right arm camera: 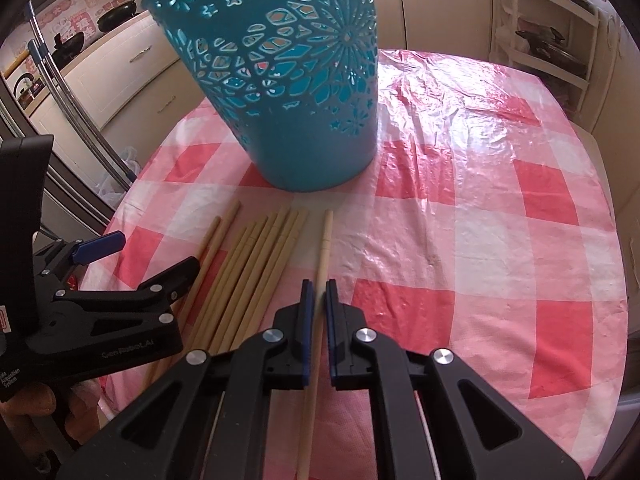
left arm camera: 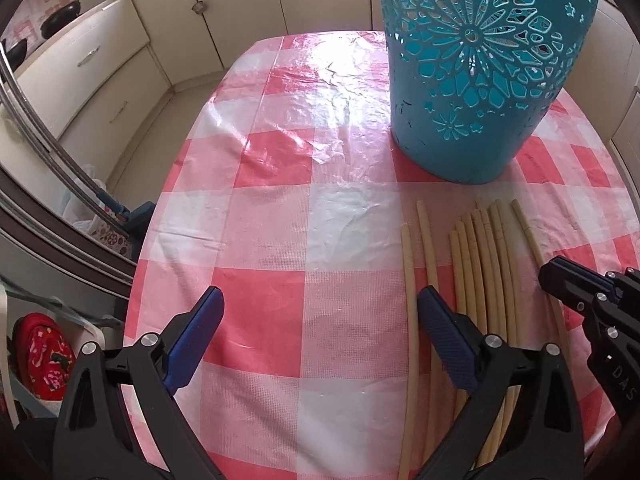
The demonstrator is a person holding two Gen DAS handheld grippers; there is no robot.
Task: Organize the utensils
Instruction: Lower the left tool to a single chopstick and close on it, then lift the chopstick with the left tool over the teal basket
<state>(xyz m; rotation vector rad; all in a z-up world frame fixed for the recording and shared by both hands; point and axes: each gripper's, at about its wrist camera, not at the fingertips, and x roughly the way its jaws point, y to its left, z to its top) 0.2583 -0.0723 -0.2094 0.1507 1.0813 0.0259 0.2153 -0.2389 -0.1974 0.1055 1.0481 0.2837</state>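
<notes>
We see the right gripper [right arm camera: 319, 286] pressed together on a single pale chopstick [right arm camera: 325, 240], its blue pads clamping the stick partway along so the far end runs out toward twelve o'clock in the right wrist view. That chopstick lies apart from the others, just to the three o'clock side of them. At about nine o'clock from this gripper sits the bundle of chopsticks [right arm camera: 256, 264], lying side by side on the surface [right arm camera: 480, 220], which is covered in a pink-and-white checked plastic cloth. Two more sticks lie a little loose at the bundle's nine o'clock edge.

The left gripper [left arm camera: 320, 300] is spread wide with nothing between its blue fingers [left arm camera: 198, 334]; its right finger sits over the loose sticks beside the bundle [left arm camera: 488, 264], its left finger over bare cloth.

Beyond the chopsticks' far tips, at twelve o'clock, a teal cut-out basket [right arm camera: 288, 80] stands upright on the surface, near the tips but not touching them. Past the surface's edge we make out cream kitchen cabinets [left arm camera: 104, 64] and dark pans [left arm camera: 60, 20] on a counter.
</notes>
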